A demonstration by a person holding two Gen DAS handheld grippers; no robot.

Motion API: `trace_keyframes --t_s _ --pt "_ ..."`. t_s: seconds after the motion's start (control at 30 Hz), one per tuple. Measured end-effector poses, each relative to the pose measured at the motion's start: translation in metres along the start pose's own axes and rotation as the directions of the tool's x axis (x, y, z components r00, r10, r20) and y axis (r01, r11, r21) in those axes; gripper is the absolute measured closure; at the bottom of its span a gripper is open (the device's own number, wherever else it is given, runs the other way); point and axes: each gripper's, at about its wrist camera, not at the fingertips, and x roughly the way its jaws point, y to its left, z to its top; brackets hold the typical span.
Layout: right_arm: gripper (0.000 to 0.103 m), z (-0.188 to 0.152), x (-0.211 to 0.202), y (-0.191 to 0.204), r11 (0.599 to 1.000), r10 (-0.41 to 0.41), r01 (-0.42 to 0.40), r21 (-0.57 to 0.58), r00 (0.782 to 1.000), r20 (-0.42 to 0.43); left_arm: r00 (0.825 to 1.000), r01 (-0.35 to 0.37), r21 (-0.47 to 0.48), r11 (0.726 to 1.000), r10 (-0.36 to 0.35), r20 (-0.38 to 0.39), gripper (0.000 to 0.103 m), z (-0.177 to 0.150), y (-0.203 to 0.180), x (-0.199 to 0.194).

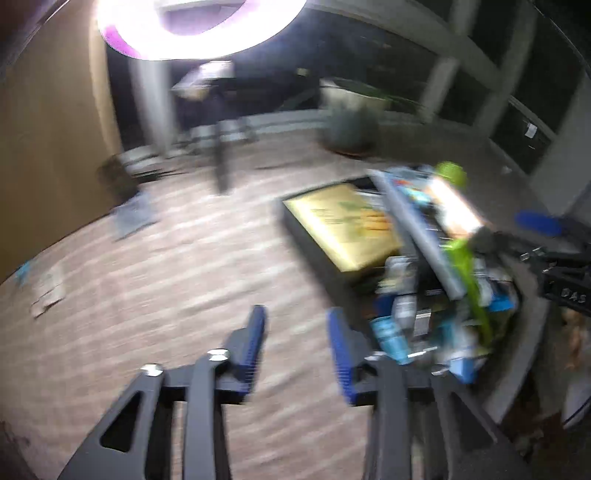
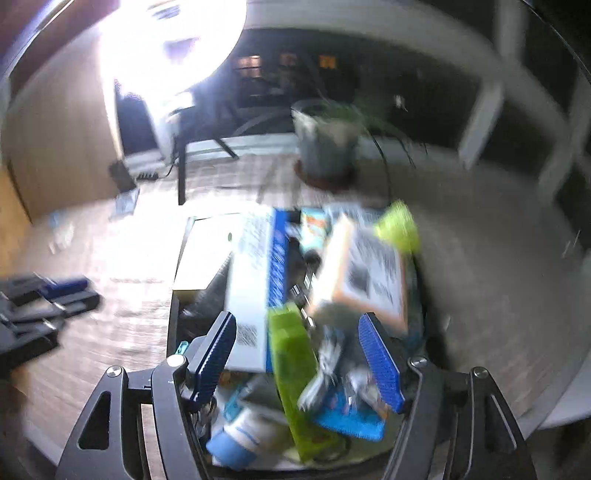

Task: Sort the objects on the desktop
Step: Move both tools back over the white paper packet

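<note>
Both claws empty | left gripper (image 1: 297, 341) jaws parted over bare wooden desk (image 1: 147, 277) | right gripper (image 2: 299, 354) jaws wide above black bin (image 2: 171, 325) | bin at our 2 o'clock from left, crammed: white-blue box (image 2: 255, 280), green box (image 2: 291, 362) stacked loosely, we judge sorted.

A bright ring light (image 1: 201, 29) was seen glaring above a wood-grain surface (image 1: 177, 258), with a potted plant (image 2: 327, 147) set farther back. Dark window panes (image 1: 480, 92) were framed by pale pillars (image 1: 439, 88), and a tan wall panel (image 1: 48, 147) stood to the side.
</note>
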Motion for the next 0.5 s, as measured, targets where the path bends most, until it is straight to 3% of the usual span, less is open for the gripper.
trace_keyframes --t_s 0.03,0.13,0.3,0.5 --pt "0.038 0.007 -0.005 0.022 0.995 -0.057 0.059 -0.077 0.998 0.025 1.000 -0.017 -0.020 1.000 0.017 0.011 0.045 -0.004 0.015 -0.004" --pt "0.025 0.018 -0.017 0.071 0.966 -0.114 0.134 -0.222 0.988 0.100 0.998 -0.049 -0.104 0.993 0.052 0.028 0.045 -0.022 0.069 -0.018" --pt "0.020 0.034 -0.011 0.131 0.955 0.008 0.017 -0.296 0.996 0.083 0.986 -0.157 -0.208 0.965 0.165 0.019 0.036 -0.049 0.153 -0.032" --pt "0.020 0.043 0.024 0.191 0.944 0.167 -0.177 -0.279 0.984 -0.059 0.965 -0.262 -0.279 0.924 0.260 -0.043 0.036 -0.067 0.245 -0.035"
